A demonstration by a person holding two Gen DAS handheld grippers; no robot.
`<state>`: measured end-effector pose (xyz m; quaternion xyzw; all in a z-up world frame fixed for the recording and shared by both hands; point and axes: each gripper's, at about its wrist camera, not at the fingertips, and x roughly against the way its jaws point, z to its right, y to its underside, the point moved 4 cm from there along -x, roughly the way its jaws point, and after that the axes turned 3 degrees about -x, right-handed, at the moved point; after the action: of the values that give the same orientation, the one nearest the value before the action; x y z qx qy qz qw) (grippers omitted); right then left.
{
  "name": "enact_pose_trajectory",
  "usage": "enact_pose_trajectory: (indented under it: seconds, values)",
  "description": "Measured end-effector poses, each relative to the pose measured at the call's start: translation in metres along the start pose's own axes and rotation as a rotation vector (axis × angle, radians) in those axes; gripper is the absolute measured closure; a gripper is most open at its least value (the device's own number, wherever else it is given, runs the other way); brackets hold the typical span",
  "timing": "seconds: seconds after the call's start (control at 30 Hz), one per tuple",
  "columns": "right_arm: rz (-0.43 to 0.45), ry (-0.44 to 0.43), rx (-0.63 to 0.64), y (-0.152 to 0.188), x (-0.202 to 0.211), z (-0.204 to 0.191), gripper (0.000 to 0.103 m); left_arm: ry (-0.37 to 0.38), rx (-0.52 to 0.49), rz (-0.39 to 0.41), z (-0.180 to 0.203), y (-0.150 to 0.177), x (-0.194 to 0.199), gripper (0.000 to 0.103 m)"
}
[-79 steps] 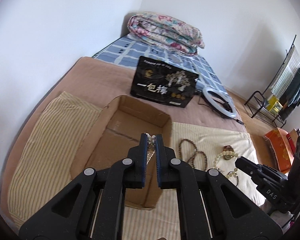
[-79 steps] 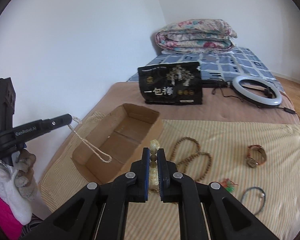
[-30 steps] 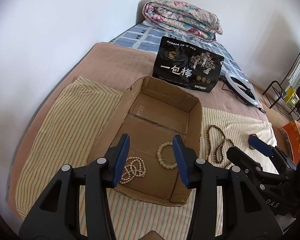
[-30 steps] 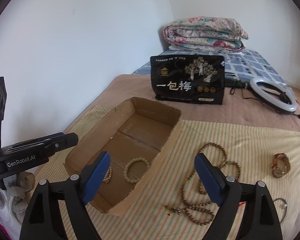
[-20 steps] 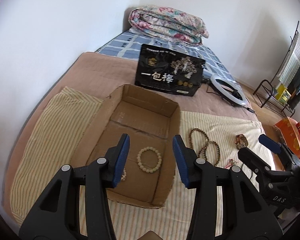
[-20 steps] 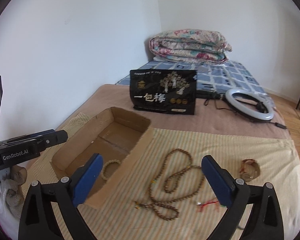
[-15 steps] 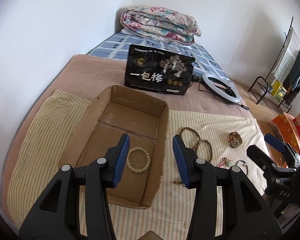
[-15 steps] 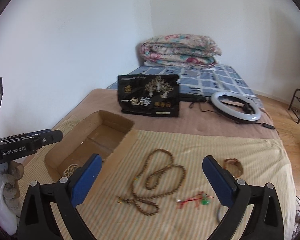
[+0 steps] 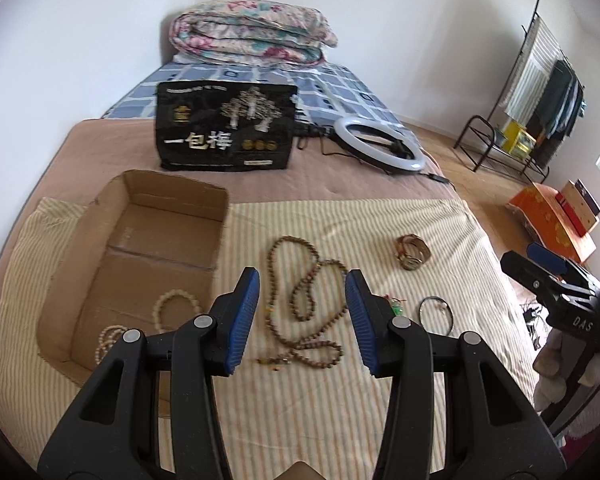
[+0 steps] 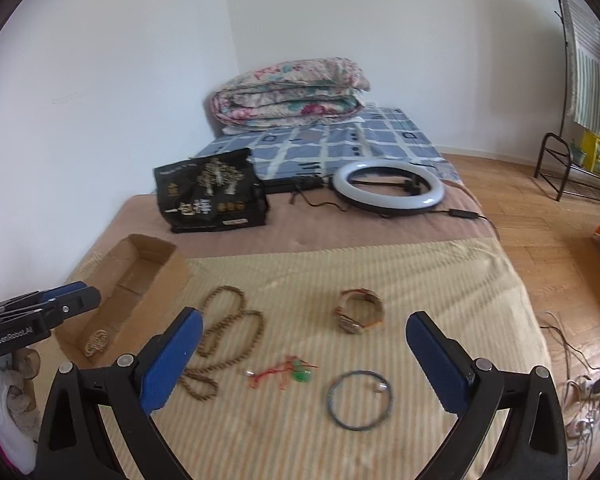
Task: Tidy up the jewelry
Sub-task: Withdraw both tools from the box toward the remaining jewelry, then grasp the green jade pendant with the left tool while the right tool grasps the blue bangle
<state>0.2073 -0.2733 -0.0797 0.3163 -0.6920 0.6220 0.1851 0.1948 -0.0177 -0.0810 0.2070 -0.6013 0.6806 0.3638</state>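
Observation:
An open cardboard box (image 9: pixel 100 264) (image 10: pixel 152 280) lies on the striped cloth and holds two pale bead bracelets (image 9: pixel 176 308) (image 10: pixel 96 340). To its right lie a long brown bead necklace (image 9: pixel 304 308) (image 10: pixel 228 332), a watch (image 9: pixel 412 252) (image 10: pixel 358 312), a red-and-green charm cord (image 10: pixel 288 372) and a thin dark bangle (image 10: pixel 358 400) (image 9: pixel 436 312). My left gripper (image 9: pixel 302 308) is open and empty above the necklace. My right gripper (image 10: pixel 300 344) is wide open and empty above the charm cord and bangle.
A black printed bag (image 9: pixel 224 136) stands behind the box. A white ring light (image 10: pixel 388 188) with a cable lies on the brown blanket. A folded floral quilt (image 10: pixel 292 92) is at the back. A black rack (image 9: pixel 532 92) and orange box (image 9: pixel 552 220) are on the floor at right.
Both grippers let their pale bracelets go into the box and opened. Both have since swung right, from over the box to over the jewelry on the cloth.

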Motion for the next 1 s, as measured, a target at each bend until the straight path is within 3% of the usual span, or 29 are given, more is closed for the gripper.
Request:
enact_pose_trajectory:
  seconds: [0.4,0.63,1.0]
  values:
    - [-0.124,0.072,-0.059,0.027,-0.019,0.073,0.004,0.089,-0.073,-0.097,0.05,0.017,-0.045,0.058]
    - [-0.253,0.057,-0.016,0.059,-0.047,0.081,0.018,0.14,-0.093,-0.167,0.074,0.026,-0.078,0.058]
    - [-0.3,0.019,0.07,0.095,-0.068,0.066,0.011,0.168,-0.113,-0.237,0.096,0.035,-0.129,0.058]
